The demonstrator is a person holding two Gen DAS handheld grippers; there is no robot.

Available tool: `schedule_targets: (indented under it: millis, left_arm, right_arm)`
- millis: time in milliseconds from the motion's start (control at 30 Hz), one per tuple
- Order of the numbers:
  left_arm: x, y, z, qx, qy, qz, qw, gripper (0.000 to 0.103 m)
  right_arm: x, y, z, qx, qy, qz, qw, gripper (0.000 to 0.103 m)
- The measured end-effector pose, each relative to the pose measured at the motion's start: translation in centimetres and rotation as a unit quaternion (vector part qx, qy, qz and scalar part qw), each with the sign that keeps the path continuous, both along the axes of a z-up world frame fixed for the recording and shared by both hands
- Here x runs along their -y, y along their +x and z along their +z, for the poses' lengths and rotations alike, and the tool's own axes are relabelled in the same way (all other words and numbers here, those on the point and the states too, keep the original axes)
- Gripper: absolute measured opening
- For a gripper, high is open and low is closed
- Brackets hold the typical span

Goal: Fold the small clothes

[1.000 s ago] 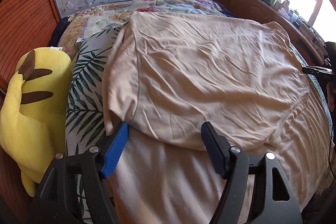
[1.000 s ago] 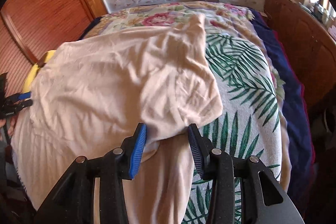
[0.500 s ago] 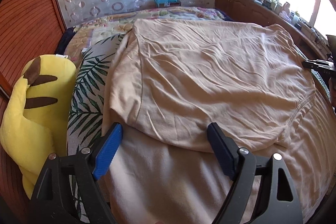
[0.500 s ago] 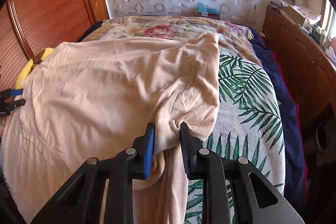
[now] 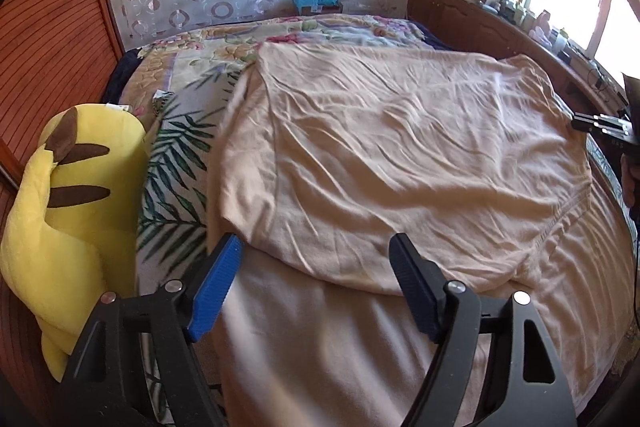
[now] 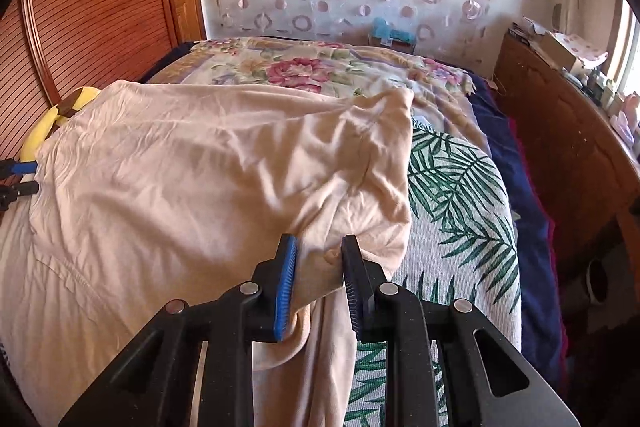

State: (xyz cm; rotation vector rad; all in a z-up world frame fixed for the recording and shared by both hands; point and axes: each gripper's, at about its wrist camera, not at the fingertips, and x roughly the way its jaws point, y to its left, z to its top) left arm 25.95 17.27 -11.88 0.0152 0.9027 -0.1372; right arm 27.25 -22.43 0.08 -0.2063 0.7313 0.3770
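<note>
While spread over the bed, shirt [image 5: 400, 163] edge folded | left gripper [image 5: 316, 281] agape | right gripper [image 6: 318, 281] pinching its corner

Each hand-held gripper, left [image 5: 316, 285] and right [image 6: 318, 285], has a matte black angular frame with triangular cut-outs, round silver screws (two per side) and ribbed blue pads [image 5: 214, 289] on its fingers.

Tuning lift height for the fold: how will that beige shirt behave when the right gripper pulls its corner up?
Probably floppy: the beige shirt is creased all over, and the fabric bunches between the right gripper fingers. It looks thin, so likely light. Lifted by one corner, it would probably drape and drag across the palm-leaf blanket rather than hold shape; the left gripper is open, holding nothing.
</note>
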Motion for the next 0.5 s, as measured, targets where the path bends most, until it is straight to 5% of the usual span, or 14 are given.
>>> schedule_targets:
  millis: [67,200,333,400,500]
  left_arm:
    - [-0.6,0.2,0.4,0.007,-0.002,0.012,0.9999,0.069]
    - [-1.5,1.3,0.4,-0.006,-0.003,0.026,0.9996,0.04]
    - [-1.6,1.9,0.3,-0.001,0.025,0.036,0.999,0.039]
    - [-1.4,1.9,0.4,0.004,0.023,0.027,0.9994,0.019]
    - [-0.6,1.7,0.9,0.021,0.04,0.021,0.9988,0.008]
  right_arm:
    - [0.1,-0.3,0.2,0.0,-0.001,0.002,1.0,0.024]
    - [0.3,-0.6,0.4,0.0,-0.002,0.003,1.0,0.024]
    - [0.8,-0.9,0.8,0.001,-0.001,0.0,1.0,0.024]
    - [0.9,-1.1,0.9,0.002,-0.002,-0.002,1.0,0.024]
    - [1.3,-1.3,0.8,0.005,-0.003,-0.004,1.0,0.024]
